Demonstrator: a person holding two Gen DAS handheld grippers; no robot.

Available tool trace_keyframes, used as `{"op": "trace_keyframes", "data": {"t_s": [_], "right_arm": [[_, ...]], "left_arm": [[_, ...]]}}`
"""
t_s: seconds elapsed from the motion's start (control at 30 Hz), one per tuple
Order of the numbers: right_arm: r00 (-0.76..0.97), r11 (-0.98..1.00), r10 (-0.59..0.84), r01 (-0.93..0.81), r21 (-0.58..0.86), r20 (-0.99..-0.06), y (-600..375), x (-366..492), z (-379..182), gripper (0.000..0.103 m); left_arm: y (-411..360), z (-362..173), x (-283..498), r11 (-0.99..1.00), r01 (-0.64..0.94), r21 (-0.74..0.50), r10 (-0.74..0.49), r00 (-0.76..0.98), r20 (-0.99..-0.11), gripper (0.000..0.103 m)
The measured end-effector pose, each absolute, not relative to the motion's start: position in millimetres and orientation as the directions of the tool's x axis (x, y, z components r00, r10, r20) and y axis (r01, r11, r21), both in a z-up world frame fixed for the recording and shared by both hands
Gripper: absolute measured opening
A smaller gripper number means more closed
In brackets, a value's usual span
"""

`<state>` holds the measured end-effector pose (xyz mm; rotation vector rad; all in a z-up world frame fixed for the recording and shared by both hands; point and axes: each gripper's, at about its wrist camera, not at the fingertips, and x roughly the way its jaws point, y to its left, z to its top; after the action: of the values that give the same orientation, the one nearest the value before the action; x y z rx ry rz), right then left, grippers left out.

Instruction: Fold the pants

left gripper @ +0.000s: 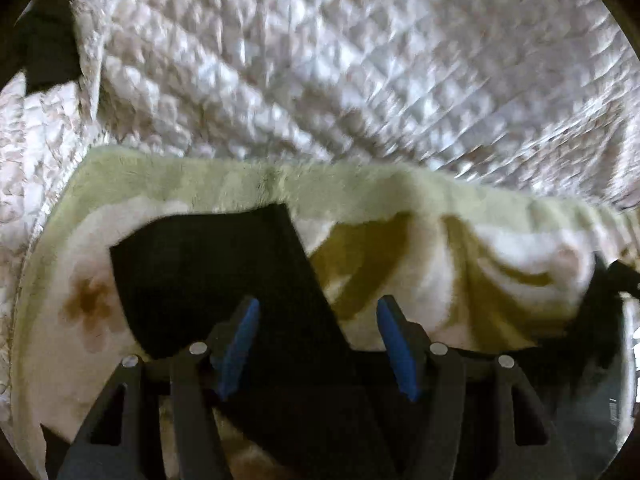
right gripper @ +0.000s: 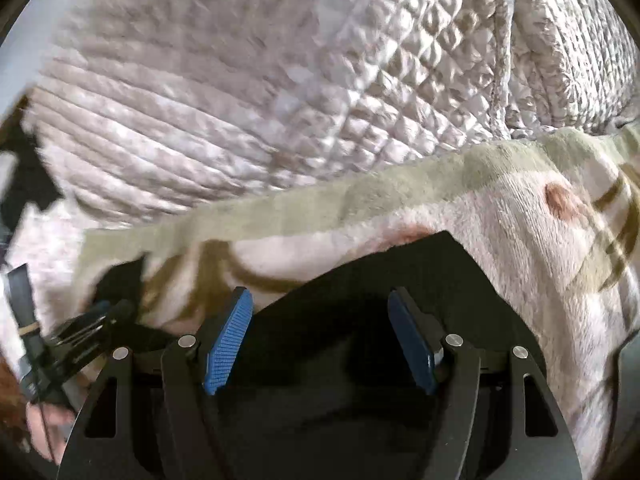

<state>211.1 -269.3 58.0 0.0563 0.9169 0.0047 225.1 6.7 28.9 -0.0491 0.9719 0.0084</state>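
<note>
Between the spread fingers of the left gripper [left gripper: 318,312] and right gripper [right gripper: 320,304] lie black pants [left gripper: 224,272], unpinched, on a blanket [left gripper: 440,208].

A bed carries everything here, covered by a quilted cream bedspread [left gripper: 340,60] stitched in small diamonds, its surface rumpled into soft ridges. Directly on the bedspread lies a plush fleece blanket [left gripper: 400,208], pale green along its far edge and white further in, printed with olive leaf shapes and brownish flowers. On the blanket, at its near side, lie the black pants [left gripper: 224,276], flat, with one straight edge angled across the blanket. From the right wrist the blanket [right gripper: 500,216] again borders the bedspread [right gripper: 240,100], with the pants [right gripper: 420,276] on its near part.
</note>
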Motion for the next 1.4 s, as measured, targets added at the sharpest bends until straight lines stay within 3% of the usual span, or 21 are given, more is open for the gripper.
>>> {"op": "trace_keyframes", "data": {"t_s": [0.1, 0.17, 0.2, 0.23, 0.27, 0.33, 0.6, 0.77, 0.83, 0.97, 1.07, 1.1, 1.2, 1.27, 1.3, 1.33, 1.4], "right_arm": [[0.528, 1.000, -0.021, 0.006, -0.021, -0.849, -259, 232, 26, 0.070], [0.496, 0.998, -0.053, 0.012, -0.054, -0.867, -261, 236, 3, 0.050], [0.507, 0.998, -0.054, 0.020, -0.051, -0.860, -264, 234, -3, 0.038], [0.528, 0.999, -0.044, 0.025, -0.036, -0.848, -268, 231, -2, 0.033], [0.545, 0.999, -0.030, 0.031, -0.015, -0.838, -270, 227, 0, 0.028], [0.583, 0.998, 0.016, 0.040, 0.049, -0.812, -277, 218, 11, 0.017], [0.730, 0.947, 0.173, 0.060, 0.314, -0.661, -317, 114, 72, 0.014], [0.748, 0.920, 0.196, 0.083, 0.382, -0.634, -334, 31, 63, 0.013], [0.734, 0.913, 0.182, 0.121, 0.390, -0.654, -340, -6, 45, 0.002], [0.647, 0.907, 0.152, 0.209, 0.365, -0.748, -355, -37, 4, 0.002], [0.635, 0.890, 0.168, 0.231, 0.393, -0.754, -363, -45, -4, 0.006], [0.640, 0.885, 0.171, 0.235, 0.402, -0.749, -365, -48, -4, 0.011], [0.670, 0.845, 0.212, 0.239, 0.478, -0.711, -370, -52, -3, 0.044], [0.690, 0.816, 0.258, 0.220, 0.535, -0.676, -373, -53, -5, 0.049], [0.695, 0.809, 0.262, 0.220, 0.545, -0.669, -376, -55, -5, 0.050], [0.702, 0.794, 0.270, 0.225, 0.564, -0.659, -378, -57, -6, 0.050], [0.715, 0.768, 0.291, 0.221, 0.601, -0.635, -381, -62, -6, 0.050]], "left_arm": [[0, 10, 229, 0.999, -0.016, 0.027, 0.032, 0.553, -0.832, 0.061], [-7, 9, 225, 0.997, -0.003, 0.078, 0.065, 0.580, -0.812, 0.044], [-8, 10, 224, 0.997, 0.002, 0.071, 0.057, 0.584, -0.810, 0.030], [-7, 12, 221, 0.998, -0.001, 0.058, 0.048, 0.592, -0.805, 0.010], [-5, 15, 220, 0.999, -0.005, 0.038, 0.033, 0.596, -0.802, 0.006], [3, 24, 215, 1.000, -0.028, -0.013, 0.006, 0.613, -0.790, 0.004], [63, 98, 145, 0.957, -0.137, -0.255, -0.072, 0.742, -0.667, 0.004], [89, 110, 60, 0.932, -0.167, -0.322, -0.080, 0.772, -0.631, 0.002], [94, 101, 24, 0.927, -0.179, -0.330, -0.079, 0.766, -0.637, 0.002], [102, 60, -16, 0.929, -0.225, -0.292, -0.060, 0.691, -0.721, 0.003], [116, 31, -27, 0.914, -0.262, -0.309, -0.078, 0.636, -0.768, 0.003], [123, 25, -29, 0.895, -0.284, -0.343, -0.102, 0.620, -0.778, 0.004], [131, 24, -30, 0.877, -0.280, -0.390, -0.136, 0.635, -0.761, 0.007], [134, 27, -28, 0.874, -0.266, -0.406, -0.146, 0.653, -0.743, 0.027], [134, 27, -28, 0.870, -0.266, -0.416, -0.151, 0.660, -0.736, 0.045], [134, 28, -28, 0.863, -0.264, -0.430, -0.157, 0.669, -0.726, 0.054], [136, 26, -30, 0.851, -0.256, -0.458, -0.181, 0.677, -0.714, 0.061]]}}
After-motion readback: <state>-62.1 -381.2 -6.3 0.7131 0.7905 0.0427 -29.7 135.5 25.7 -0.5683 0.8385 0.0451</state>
